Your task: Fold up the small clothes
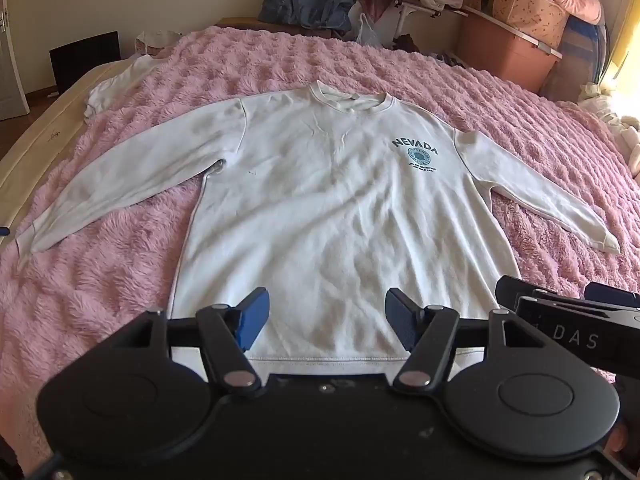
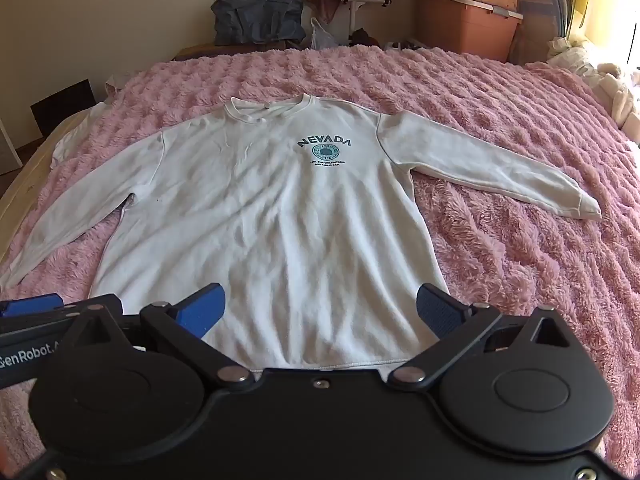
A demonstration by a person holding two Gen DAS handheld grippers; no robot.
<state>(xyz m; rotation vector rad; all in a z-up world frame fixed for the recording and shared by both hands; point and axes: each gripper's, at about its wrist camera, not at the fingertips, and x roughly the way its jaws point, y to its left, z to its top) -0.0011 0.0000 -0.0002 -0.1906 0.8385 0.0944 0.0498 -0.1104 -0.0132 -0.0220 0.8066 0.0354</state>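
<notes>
We hold both tools low over the near end of a bed, side by side above the hem of a white long-sleeved sweatshirt. The sweatshirt lies flat and face up on a fluffy pink blanket, collar away from us, hem toward us, both sleeves spread out and angled down to either side. Its chest print reads "NEVADA" over a round teal emblem (the smaller lines beneath are too fine for us to read).

Our left tool has its blue-padded fingers spread wide apart with nothing between them, hovering above the lower middle of the garment. Our right tool is likewise spread and holding nothing, its fingers bracketing the bottom right part of the body near the hem. Each tool shows at the edge of the other's view, so they sit just beside one another.

A second white garment lies bunched at the far left edge of the blanket. Beyond the bed we see a dark blue bundle of cloth, a brown storage box and piled bedding along the wall.
</notes>
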